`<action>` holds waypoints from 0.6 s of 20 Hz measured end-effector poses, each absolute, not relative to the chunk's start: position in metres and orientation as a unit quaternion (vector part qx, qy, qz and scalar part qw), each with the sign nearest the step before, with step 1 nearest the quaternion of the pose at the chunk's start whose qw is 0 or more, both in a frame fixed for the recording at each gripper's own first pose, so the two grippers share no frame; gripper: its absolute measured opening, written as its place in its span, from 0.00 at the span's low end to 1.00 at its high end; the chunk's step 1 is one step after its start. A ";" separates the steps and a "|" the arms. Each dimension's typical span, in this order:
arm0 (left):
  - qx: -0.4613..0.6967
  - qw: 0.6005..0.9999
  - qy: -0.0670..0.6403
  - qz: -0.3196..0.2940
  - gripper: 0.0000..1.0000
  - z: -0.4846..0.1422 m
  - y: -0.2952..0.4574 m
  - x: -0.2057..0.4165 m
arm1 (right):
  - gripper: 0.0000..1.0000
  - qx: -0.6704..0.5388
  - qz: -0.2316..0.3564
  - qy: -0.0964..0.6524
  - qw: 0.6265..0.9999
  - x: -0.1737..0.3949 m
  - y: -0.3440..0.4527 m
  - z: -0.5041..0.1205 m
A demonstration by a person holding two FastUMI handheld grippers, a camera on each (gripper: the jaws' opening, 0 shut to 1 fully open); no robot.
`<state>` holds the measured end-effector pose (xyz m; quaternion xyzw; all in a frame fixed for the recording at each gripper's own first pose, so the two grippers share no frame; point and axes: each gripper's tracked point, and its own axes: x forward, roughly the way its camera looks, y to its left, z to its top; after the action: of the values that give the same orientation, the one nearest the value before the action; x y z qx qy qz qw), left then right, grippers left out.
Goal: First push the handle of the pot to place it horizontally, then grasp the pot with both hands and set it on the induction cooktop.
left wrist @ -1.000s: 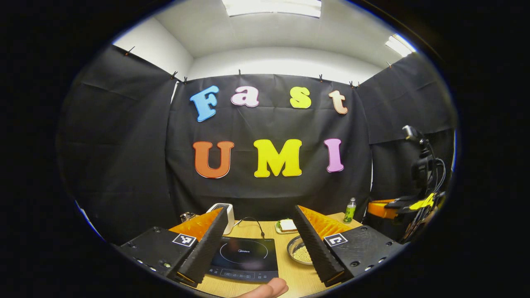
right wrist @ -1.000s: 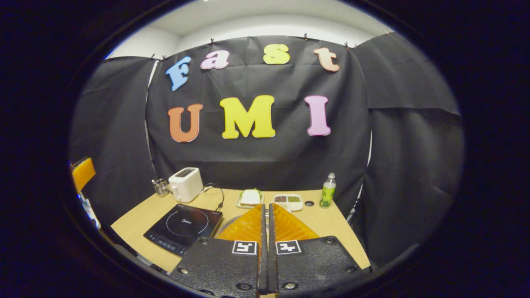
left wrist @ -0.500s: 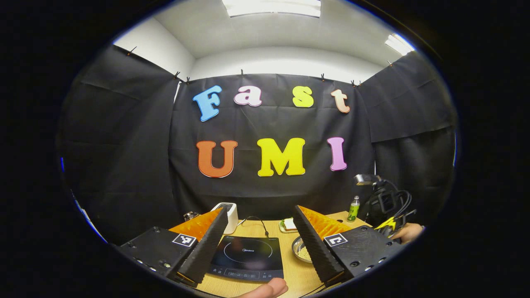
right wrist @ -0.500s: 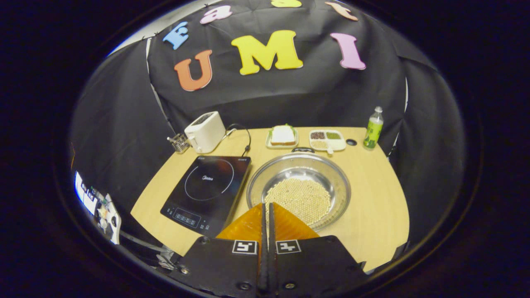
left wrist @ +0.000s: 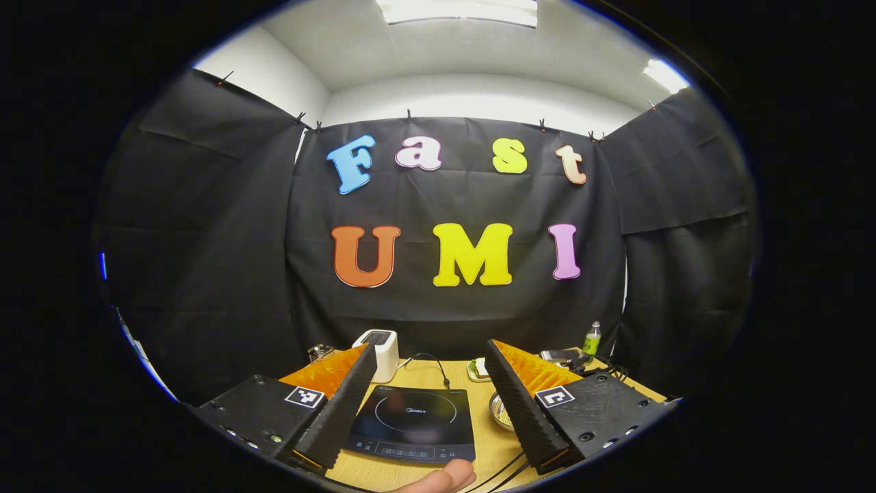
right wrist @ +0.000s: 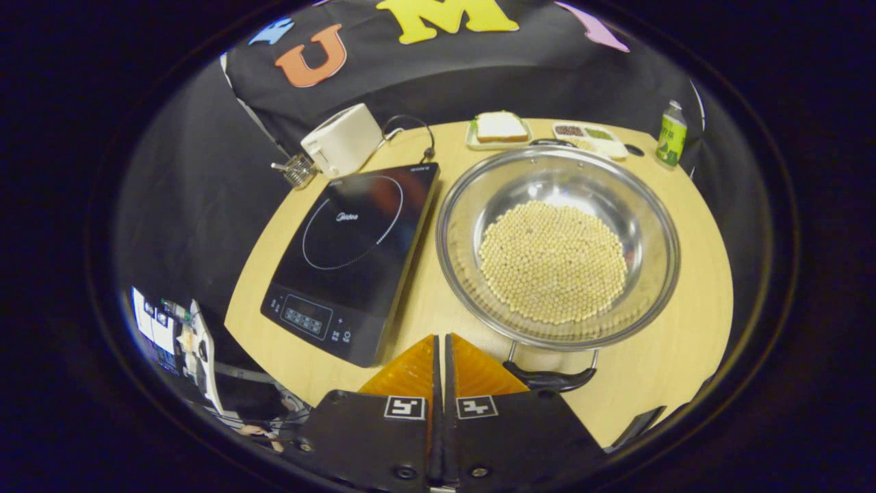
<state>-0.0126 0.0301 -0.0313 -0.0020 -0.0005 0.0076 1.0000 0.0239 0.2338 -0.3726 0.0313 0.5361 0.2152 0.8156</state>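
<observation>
Right gripper (right wrist: pixel 441 342): fingers together, now dipped over near handle (right wrist: pixel 547 377); pot (right wrist: pixel 558 246) of beans beside induction cooktop (right wrist: pixel 356 253), toward surface's right edge; left gripper (left wrist: pixel 428 400): fingers apart, unmoved; push pending.

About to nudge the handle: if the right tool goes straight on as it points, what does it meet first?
Probably the pot's near handle, just right of the shut right tool, or bare table beside it; depth is unclear.

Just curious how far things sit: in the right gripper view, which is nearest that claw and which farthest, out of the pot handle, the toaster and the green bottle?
1. Pot handle, just right of the claw.
2. Toaster, far left.
3. Green bottle, far right corner.
</observation>
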 end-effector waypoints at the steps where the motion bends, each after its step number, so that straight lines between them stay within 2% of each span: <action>1: -0.002 1.000 0.000 0.008 0.96 -0.032 0.030 -0.013 | 0.04 0.030 0.212 0.542 0.813 0.025 0.232 -0.379; 6: -0.005 1.000 -0.003 0.002 0.96 -0.029 0.028 -0.015 | 0.02 0.027 0.188 0.554 0.811 0.030 0.215 -0.394; 12: -0.006 1.000 -0.004 -0.005 0.96 -0.029 0.022 -0.014 | 0.04 0.034 0.190 0.566 0.802 0.028 0.205 -0.400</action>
<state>-0.0140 0.0225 -0.0285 -0.0056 -0.0037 -0.0048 1.0000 0.0276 0.2047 -0.3999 0.0337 0.5657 0.1895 0.8018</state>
